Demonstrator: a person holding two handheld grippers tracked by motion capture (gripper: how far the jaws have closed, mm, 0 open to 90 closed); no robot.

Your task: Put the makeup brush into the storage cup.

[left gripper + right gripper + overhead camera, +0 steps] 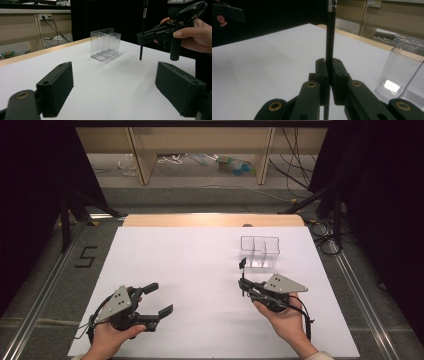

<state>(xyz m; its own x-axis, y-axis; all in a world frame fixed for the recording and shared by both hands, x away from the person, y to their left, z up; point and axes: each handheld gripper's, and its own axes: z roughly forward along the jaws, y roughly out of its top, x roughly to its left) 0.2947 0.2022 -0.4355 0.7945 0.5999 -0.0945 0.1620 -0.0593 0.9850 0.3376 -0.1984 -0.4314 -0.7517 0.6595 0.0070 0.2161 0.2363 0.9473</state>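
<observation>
The right gripper point(243, 285) has its fingers clamped on a thin black pen point(330, 35), a straight round rod held upright above the worktop point(190, 270), its tip clear of the matte white surface. Just beyond it stands a clear plastic box point(259, 252), rectangular, thin-walled and split by partitions into compartments; nothing shows inside them. The left gripper point(159, 299) sits well apart at the near left, its flat black padded fingers point(56, 87) spread wide around nothing.
</observation>
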